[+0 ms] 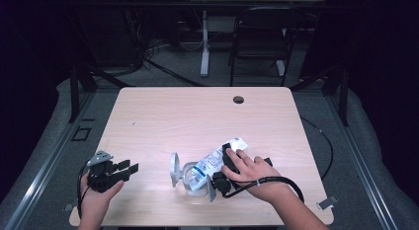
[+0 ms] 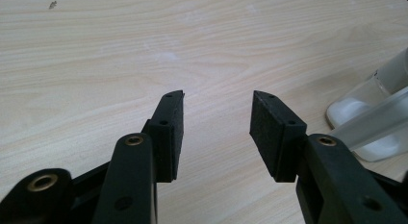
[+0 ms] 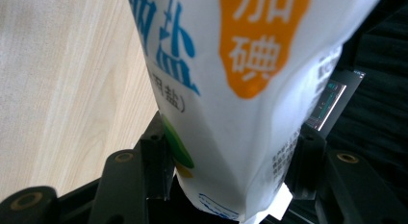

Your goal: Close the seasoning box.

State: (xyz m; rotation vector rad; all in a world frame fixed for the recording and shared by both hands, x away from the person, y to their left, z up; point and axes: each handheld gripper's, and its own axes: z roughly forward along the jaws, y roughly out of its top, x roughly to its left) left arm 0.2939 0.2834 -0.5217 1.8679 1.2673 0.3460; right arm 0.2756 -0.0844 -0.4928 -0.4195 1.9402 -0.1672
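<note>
From above, the right tool [image 1: 225, 163] clamps the white salt bag [image 1: 217, 158] over a clear jar [image 1: 193, 180], lower centre of the tabletop [image 1: 197, 116]. Left gripper view: left tool [image 2: 216, 128] apart, empty. Right gripper view: bag [image 3: 250, 89] wedged between both pads.

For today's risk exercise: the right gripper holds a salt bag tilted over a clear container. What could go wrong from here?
1. The salt bag lies at a slant over the clear container, so salt may spill onto the table.
2. The right gripper pinches a soft bag, which could slip or buckle.
3. The left gripper stands open, apart from the container, so nothing steadies it against a nudge.
</note>
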